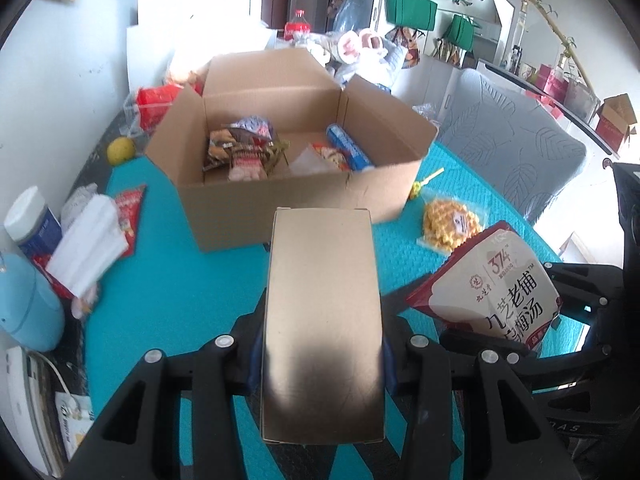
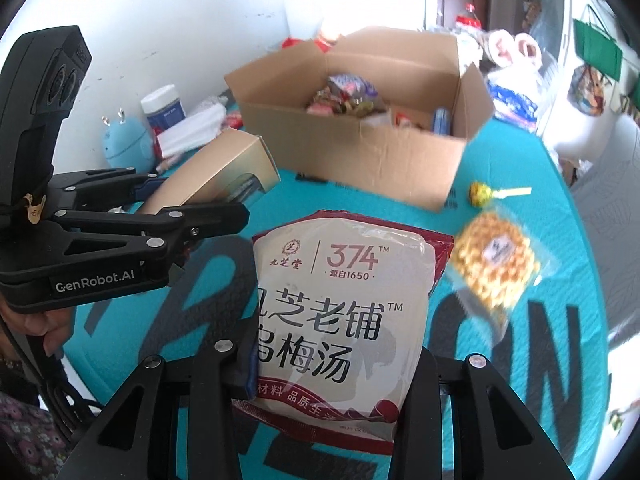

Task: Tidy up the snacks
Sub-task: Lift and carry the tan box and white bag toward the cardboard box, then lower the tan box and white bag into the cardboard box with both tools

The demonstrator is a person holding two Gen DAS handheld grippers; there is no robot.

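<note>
My left gripper [image 1: 322,356] is shut on a tan carton [image 1: 322,320] and holds it above the teal mat, short of the open cardboard box [image 1: 256,204]. The carton also shows in the right wrist view [image 2: 216,178]. My right gripper [image 2: 334,364] is shut on a white and red pouch [image 2: 344,320] with Chinese print, held above the mat to the right of the left gripper [image 2: 224,204]. The pouch shows in the left wrist view [image 1: 492,292]. The cardboard box [image 2: 360,152] holds several snack packs [image 1: 244,148] and a blue tube [image 1: 348,148].
A bag of yellow puffs [image 1: 450,224] and a lollipop [image 2: 482,193] lie on the mat right of the box. A red packet [image 1: 130,210], white tissues [image 1: 90,244], a white-lidded jar [image 1: 30,220], a light blue device [image 1: 24,312] and a yellow fruit [image 1: 120,150] sit left. A grey chair [image 1: 516,148] stands at right.
</note>
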